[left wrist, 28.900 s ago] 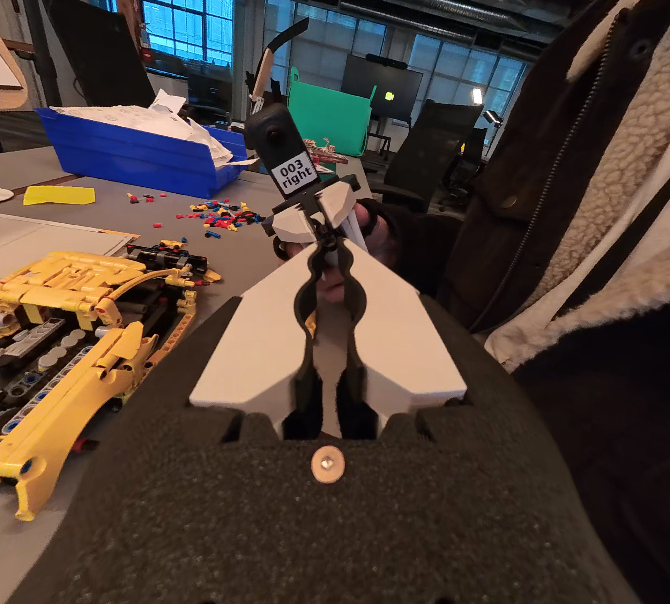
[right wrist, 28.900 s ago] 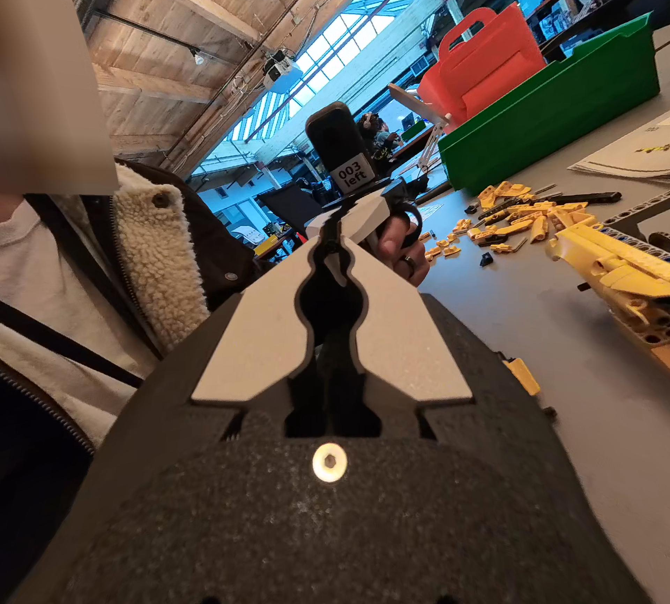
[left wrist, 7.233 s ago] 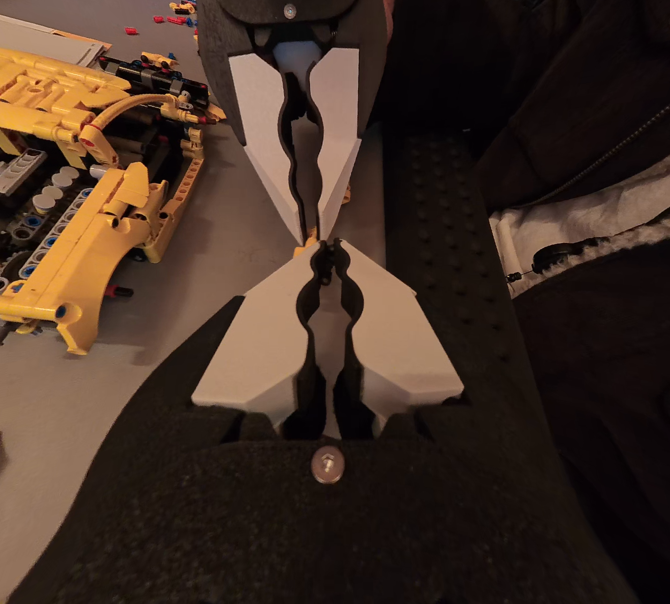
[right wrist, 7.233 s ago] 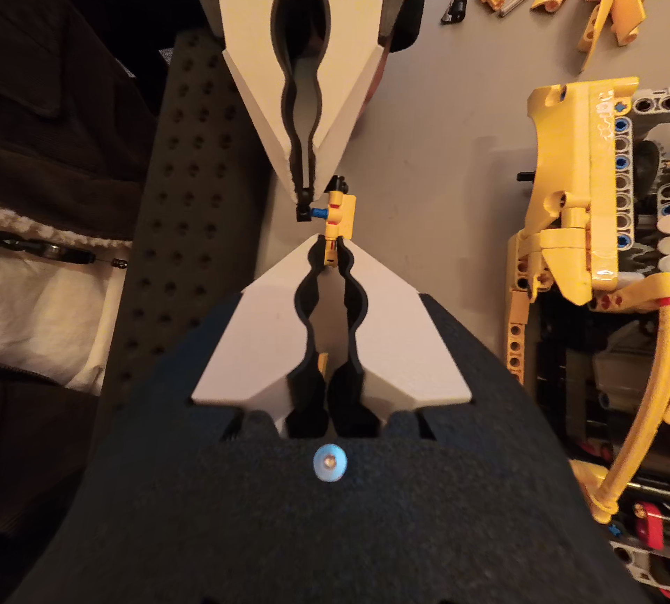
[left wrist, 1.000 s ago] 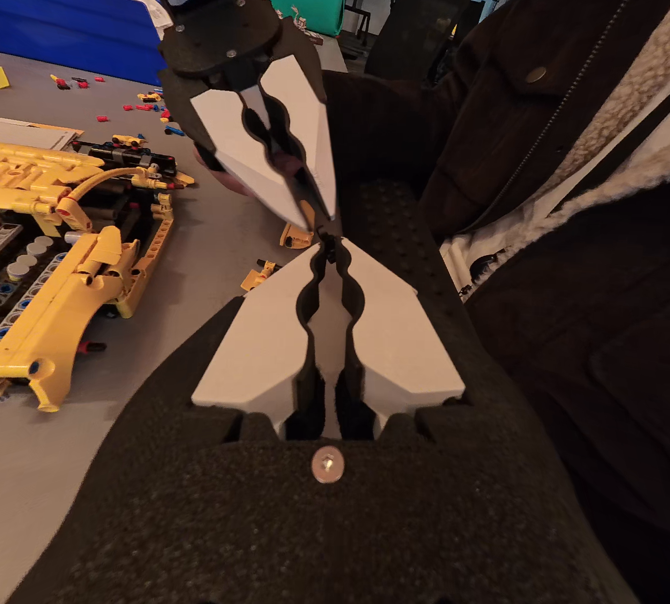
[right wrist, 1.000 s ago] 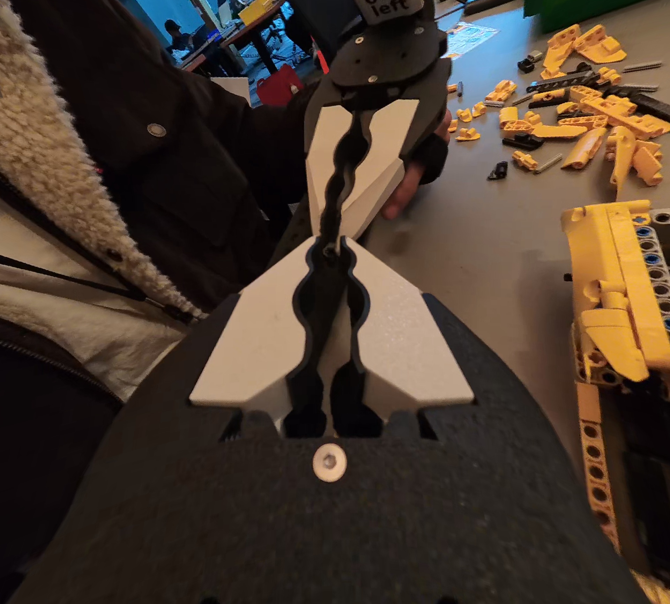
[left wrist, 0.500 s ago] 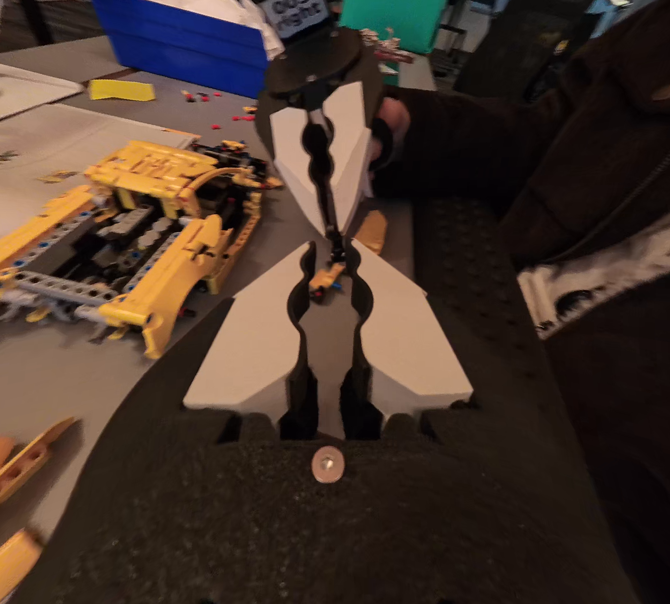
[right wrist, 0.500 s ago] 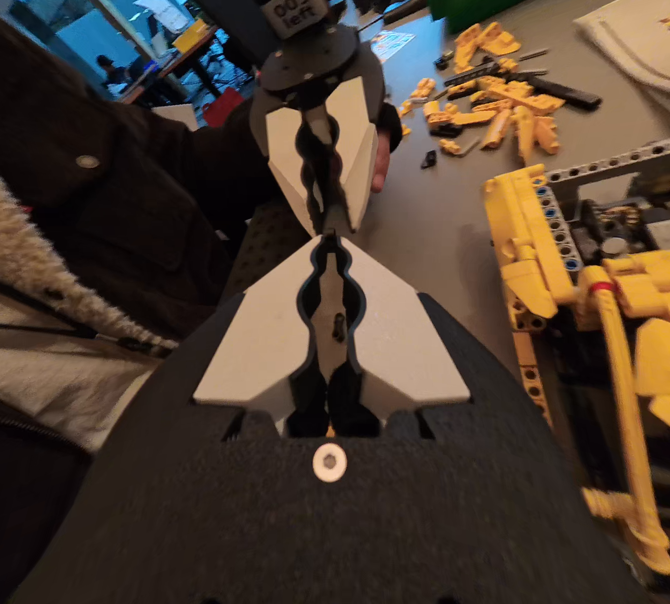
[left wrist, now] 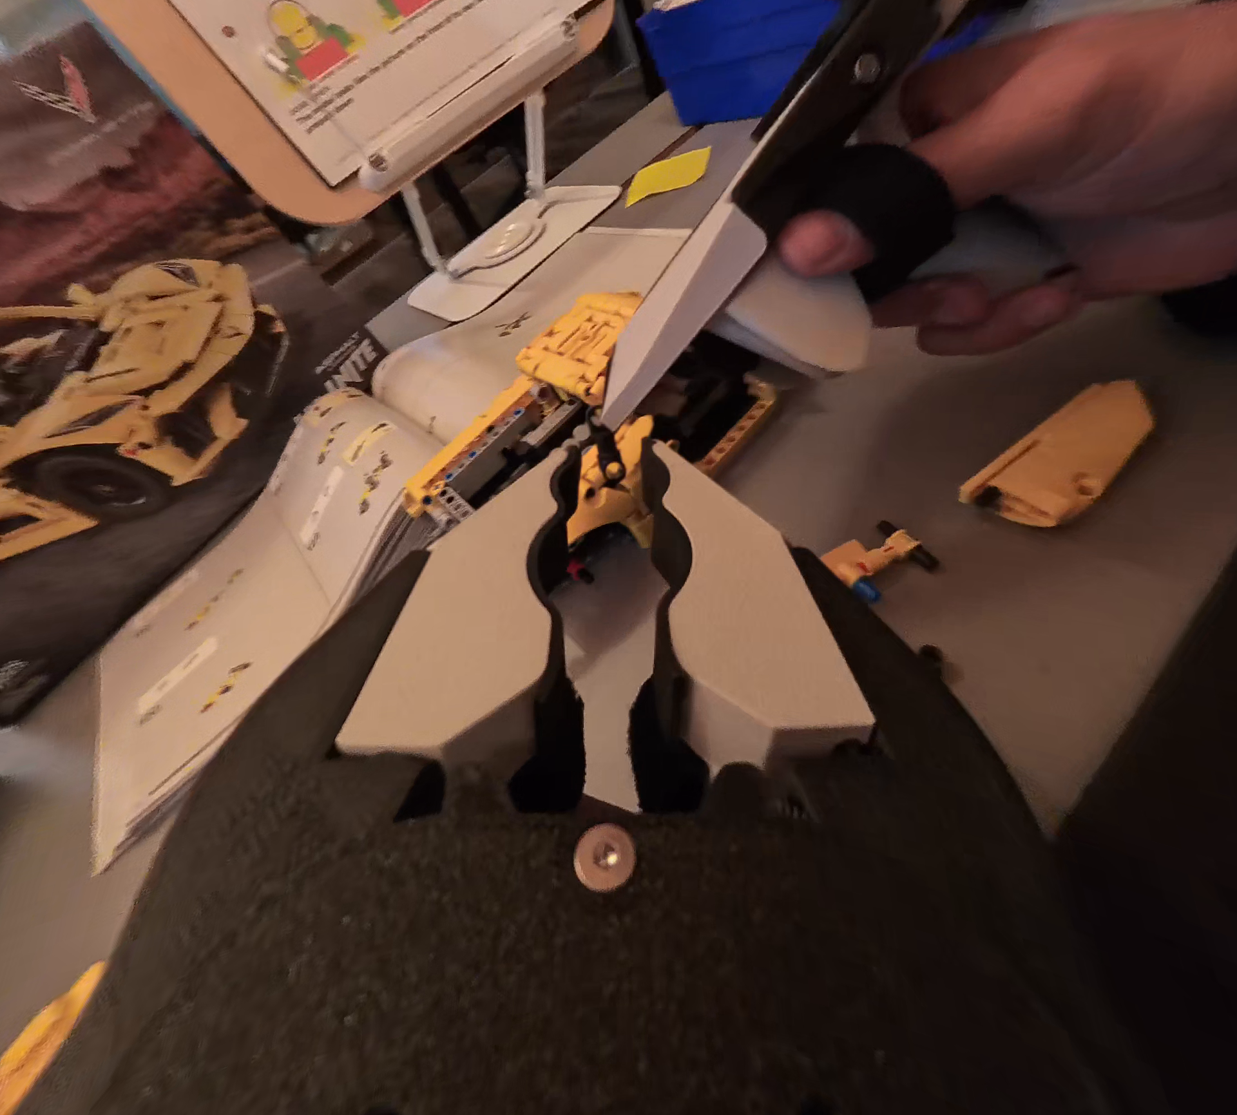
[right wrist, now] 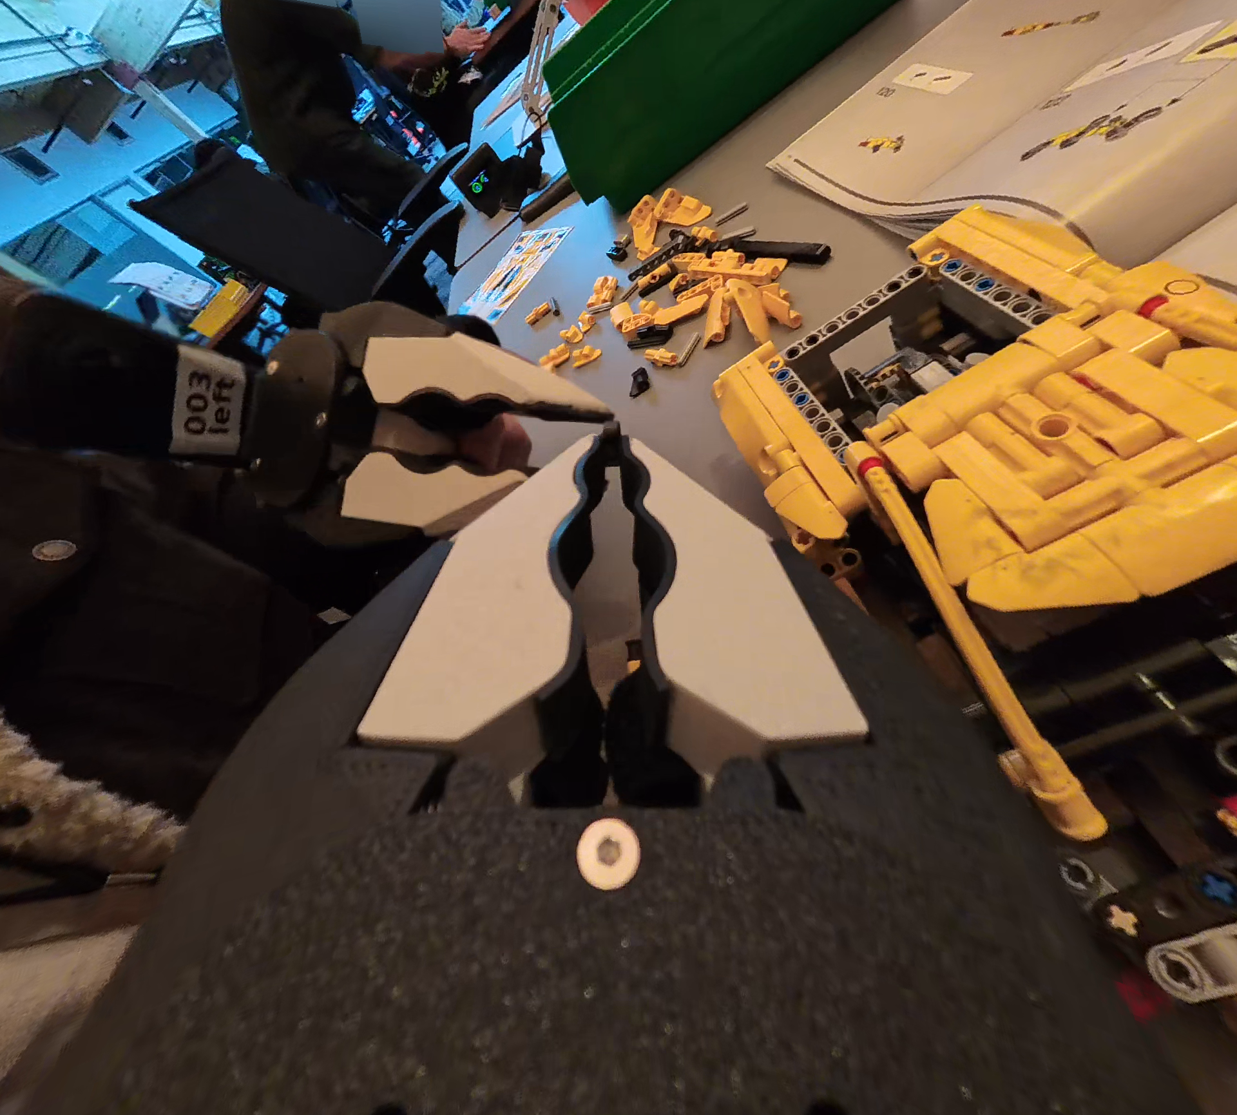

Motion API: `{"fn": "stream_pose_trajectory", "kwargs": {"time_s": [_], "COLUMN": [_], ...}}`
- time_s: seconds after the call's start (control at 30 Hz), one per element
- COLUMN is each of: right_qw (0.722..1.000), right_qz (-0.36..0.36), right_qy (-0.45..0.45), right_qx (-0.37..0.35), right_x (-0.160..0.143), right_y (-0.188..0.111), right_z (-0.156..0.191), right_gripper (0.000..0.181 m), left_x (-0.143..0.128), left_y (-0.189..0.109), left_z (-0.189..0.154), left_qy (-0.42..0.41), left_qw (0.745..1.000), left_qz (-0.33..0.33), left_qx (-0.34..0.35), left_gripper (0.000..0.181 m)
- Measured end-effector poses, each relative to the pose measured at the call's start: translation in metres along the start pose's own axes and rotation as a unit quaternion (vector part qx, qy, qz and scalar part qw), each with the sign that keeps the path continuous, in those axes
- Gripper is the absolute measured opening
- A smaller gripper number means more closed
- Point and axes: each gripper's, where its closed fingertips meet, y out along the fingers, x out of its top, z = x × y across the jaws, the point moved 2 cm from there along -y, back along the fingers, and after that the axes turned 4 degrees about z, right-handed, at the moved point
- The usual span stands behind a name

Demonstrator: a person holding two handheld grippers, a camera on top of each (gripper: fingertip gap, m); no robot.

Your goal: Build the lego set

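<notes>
On the grey worktop (right wrist: 669, 347) the half-built yellow lego car (right wrist: 991, 434) lies beside loose yellow pieces (right wrist: 696, 293). Left tongs (left wrist: 606, 454) stand apart. Right tongs (right wrist: 610, 437) are clamped on a small black pin (right wrist: 610, 431), held above the worktop near the car.

Bare grey table (right wrist: 669, 413) between loose yellow pieces (right wrist: 696, 293) and car model (right wrist: 1004, 434)

Two close wrist views from opposite sides, sharing yellow car model (left wrist: 589, 347) (right wrist: 1044, 427).
</notes>
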Motion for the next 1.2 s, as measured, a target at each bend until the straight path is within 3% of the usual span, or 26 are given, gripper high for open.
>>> {"fn": "stream_pose_trajectory", "kwargs": {"time_s": [0.47,0.5,0.53,0.6,0.67,0.77,0.97,1.07,1.2], "right_qw": [1.000,1.000,0.999,0.994,0.973,0.949,0.939,0.937,0.930], "right_qz": [-0.004,0.002,0.011,0.084,0.193,0.293,0.325,0.330,0.331], "right_qy": [0.002,-0.009,-0.025,-0.072,-0.124,-0.119,-0.074,-0.042,-0.066], "right_qx": [0.009,0.017,0.023,0.027,-0.028,0.003,0.083,0.109,0.144], "right_x": [0.001,0.000,-0.001,-0.019,-0.051,-0.084,-0.095,-0.098,-0.098], "right_y": [0.002,0.000,-0.003,-0.013,-0.020,-0.016,-0.001,0.003,0.004], "right_z": [0.002,0.003,0.004,0.004,-0.017,-0.021,-0.007,-0.004,0.012], "right_gripper": [0.004,0.011,0.023,0.020,0.015,0.018,0.018,0.010,0.000], "left_x": [-0.006,-0.007,-0.008,-0.010,-0.013,-0.015,-0.036,-0.042,-0.039], "left_y": [0.002,0.001,-0.001,-0.007,-0.014,-0.028,-0.038,-0.036,-0.036], "left_z": [0.003,0.005,0.005,0.004,-0.001,-0.018,-0.054,-0.058,-0.051], "left_qy": [-0.007,-0.008,-0.009,-0.008,-0.002,0.013,0.037,0.053,0.039], "left_qw": [1.000,1.000,1.000,0.999,0.997,0.987,0.961,0.959,0.963], "left_qz": [0.015,0.015,0.013,0.004,-0.006,-0.029,0.013,0.030,0.021], "left_qx": [-0.007,-0.008,-0.015,-0.041,-0.080,-0.156,-0.275,-0.278,-0.265], "left_gripper": [0.007,0.007,0.007,0.007,0.007,0.007,0.007,0.007,0.007]}}
